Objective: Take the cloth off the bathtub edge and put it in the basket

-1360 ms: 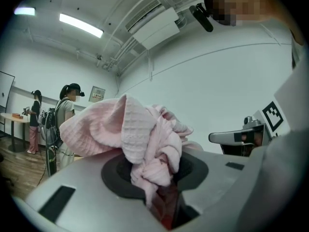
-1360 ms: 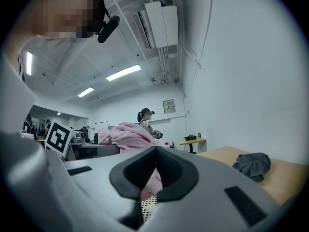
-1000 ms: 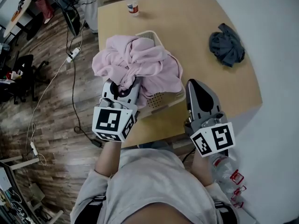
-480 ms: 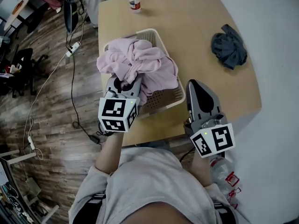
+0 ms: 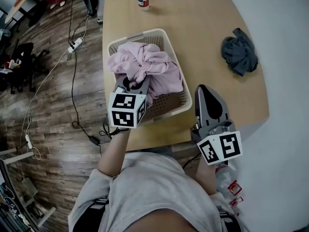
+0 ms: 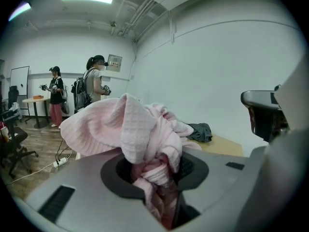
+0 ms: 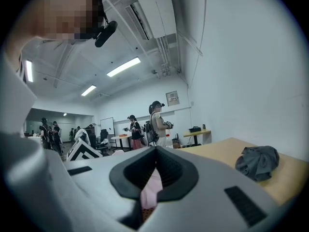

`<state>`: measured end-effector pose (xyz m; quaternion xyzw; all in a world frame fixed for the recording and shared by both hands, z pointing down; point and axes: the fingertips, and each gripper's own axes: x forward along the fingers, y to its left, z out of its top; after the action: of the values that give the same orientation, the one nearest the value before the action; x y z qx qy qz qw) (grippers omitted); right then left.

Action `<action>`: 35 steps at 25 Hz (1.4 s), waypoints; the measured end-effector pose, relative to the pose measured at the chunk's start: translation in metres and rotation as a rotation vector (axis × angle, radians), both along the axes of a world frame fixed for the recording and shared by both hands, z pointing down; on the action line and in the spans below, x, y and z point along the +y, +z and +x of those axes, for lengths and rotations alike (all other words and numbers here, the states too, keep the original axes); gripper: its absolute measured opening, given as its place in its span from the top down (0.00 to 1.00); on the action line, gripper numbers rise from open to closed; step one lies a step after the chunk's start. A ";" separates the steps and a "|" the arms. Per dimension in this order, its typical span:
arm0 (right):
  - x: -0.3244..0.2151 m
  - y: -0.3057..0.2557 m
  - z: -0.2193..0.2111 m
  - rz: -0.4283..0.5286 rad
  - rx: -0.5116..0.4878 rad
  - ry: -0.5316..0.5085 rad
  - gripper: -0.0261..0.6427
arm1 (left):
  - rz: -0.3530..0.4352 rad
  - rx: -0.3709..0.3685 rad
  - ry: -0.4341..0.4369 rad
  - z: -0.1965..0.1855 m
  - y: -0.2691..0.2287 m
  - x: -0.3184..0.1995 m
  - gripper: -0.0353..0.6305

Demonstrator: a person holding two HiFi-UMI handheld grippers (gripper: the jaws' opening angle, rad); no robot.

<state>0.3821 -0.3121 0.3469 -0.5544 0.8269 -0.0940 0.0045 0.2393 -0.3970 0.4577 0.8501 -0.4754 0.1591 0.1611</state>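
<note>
Lowered: pink cloth (image 5: 145,69) now down in basket (image 5: 171,103), left gripper (image 5: 133,83) jaws clamped on it; right gripper (image 5: 204,90) closed, empty.

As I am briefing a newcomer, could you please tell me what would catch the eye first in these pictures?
A big pink cloth bulges out of the pale basket on the wooden table, pinched by the left hand-held gripper. A crumpled grey cloth lies alone at the table's far right.

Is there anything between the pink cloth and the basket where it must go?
Nothing visible does. The pink cloth, clamped in the left tool, already hangs into the open basket. The right tool stands beside the basket, not over it.
</note>
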 end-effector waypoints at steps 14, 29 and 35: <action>-0.006 0.004 0.000 -0.011 -0.003 0.007 0.95 | -0.126 -0.070 0.048 0.010 0.034 -0.005 0.69; -0.002 0.001 -0.012 -0.001 -0.008 -0.008 0.95 | -0.171 -0.060 0.129 0.014 0.028 0.008 0.57; 0.001 -0.001 -0.033 0.010 -0.011 -0.035 0.95 | -0.100 -0.029 0.133 -0.004 0.007 0.018 0.58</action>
<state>0.3489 -0.3106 0.3457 -0.5394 0.8368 -0.0931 0.0103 0.2352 -0.3785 0.4647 0.8682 -0.4119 0.2054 0.1853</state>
